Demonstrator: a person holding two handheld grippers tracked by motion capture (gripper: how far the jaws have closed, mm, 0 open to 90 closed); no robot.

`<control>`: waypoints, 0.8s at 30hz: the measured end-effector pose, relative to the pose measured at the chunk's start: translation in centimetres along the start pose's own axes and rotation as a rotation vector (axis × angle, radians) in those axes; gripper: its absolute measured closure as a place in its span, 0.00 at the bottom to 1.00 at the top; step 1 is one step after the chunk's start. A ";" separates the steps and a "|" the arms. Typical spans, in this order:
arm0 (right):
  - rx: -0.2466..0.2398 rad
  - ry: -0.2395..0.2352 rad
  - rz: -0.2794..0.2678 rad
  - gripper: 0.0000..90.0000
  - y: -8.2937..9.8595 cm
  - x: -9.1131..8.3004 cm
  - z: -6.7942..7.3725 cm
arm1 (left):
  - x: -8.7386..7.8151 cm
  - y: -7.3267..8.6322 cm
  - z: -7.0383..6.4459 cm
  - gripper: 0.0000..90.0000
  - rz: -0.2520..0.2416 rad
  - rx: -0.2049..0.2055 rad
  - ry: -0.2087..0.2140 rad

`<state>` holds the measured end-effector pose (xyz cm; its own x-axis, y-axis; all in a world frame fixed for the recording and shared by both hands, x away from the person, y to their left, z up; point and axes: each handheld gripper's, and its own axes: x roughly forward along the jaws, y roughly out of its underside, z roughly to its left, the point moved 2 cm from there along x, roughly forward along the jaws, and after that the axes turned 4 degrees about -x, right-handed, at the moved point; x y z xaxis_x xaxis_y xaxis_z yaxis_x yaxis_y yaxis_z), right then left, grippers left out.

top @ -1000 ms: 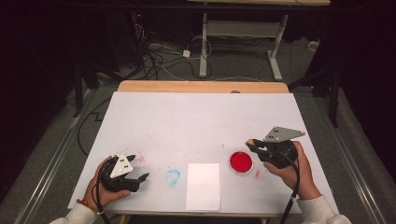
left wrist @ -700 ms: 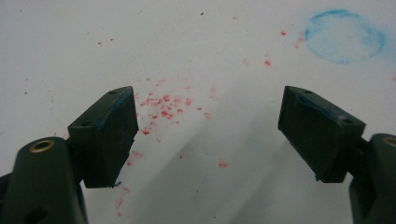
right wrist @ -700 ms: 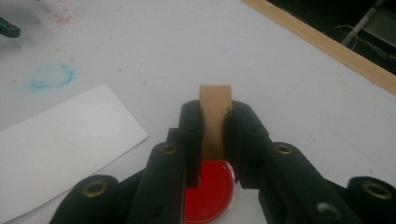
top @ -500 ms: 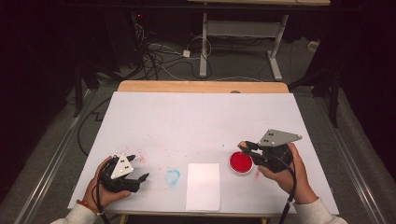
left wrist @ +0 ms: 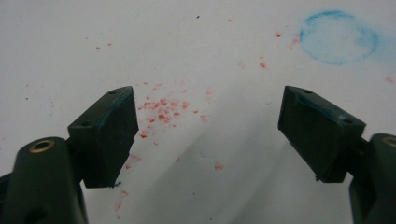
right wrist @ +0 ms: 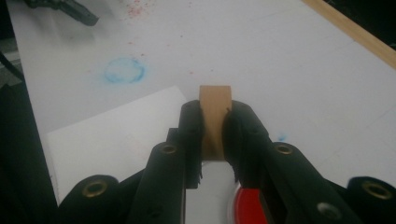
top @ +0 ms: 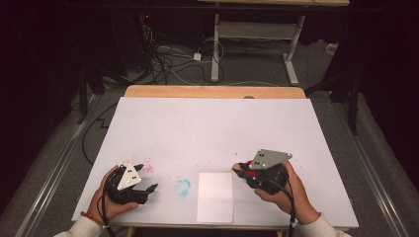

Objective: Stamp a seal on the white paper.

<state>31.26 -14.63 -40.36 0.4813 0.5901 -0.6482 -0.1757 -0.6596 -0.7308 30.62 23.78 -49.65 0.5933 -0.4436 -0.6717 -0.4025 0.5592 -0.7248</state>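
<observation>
Right gripper view has the right gripper point(right wrist: 214, 140) clamped on a wooden stamp point(right wrist: 215, 116) over the red pad point(right wrist: 246, 207), paper point(right wrist: 116, 135) unstamped; left gripper point(left wrist: 210, 135) gapes empty.

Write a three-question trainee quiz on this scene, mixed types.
1. True or false: the right claw is shut on a wooden block.
2. Which colour is the ring stain left of the paper? A red, B blue, C green.
3. Fill in: the left claw is ____, over red specks.

Key: 1 true; 2 B; 3 open.
</observation>
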 end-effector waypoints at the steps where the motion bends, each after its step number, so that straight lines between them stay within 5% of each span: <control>1: -0.004 -0.009 0.004 0.85 0.0 0.2 0.2 | 0.0 0.0 0.0 0.21 0.001 0.000 -0.001; 24: -0.067 -0.095 0.124 0.85 0.1 5.6 3.7 | 0.1 0.0 0.0 0.21 0.010 -0.002 0.001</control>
<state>30.81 -9.68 -44.86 0.3751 0.5415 -0.7524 -0.1691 -0.7580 -0.6299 30.71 23.78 -49.75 0.5886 -0.4386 -0.6792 -0.4096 0.5625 -0.7182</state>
